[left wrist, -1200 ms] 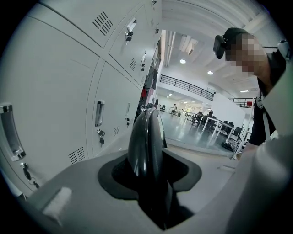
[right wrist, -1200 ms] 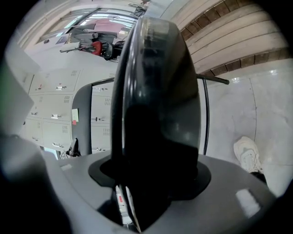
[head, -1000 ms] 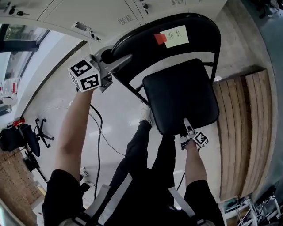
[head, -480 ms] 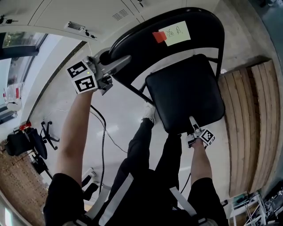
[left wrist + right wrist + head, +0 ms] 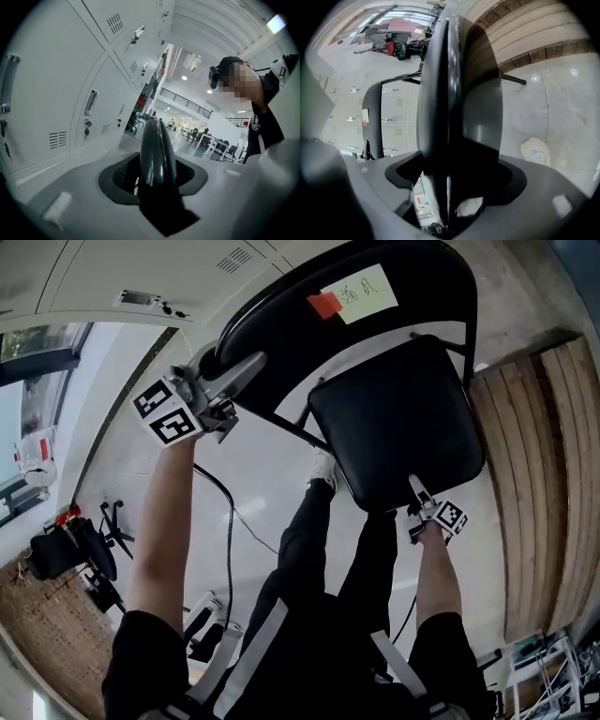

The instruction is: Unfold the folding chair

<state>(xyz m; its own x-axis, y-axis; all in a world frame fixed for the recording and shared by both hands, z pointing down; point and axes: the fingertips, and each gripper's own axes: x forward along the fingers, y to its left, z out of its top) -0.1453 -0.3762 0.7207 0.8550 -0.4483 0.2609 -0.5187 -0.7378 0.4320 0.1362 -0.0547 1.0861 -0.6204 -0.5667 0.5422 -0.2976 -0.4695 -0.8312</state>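
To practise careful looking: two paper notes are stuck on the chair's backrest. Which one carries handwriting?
The larger pale yellow note; dark handwriting shows on it. The small red note at its left edge shows none.

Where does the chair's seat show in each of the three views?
Head view: seat, centre right, seen from above.
Left gripper view: not in it.
Right gripper view: seat, edge-on, filling the centre.
Shared landmark: backrest, upper middle in the head view, centre in the left gripper view, left in the right gripper view.
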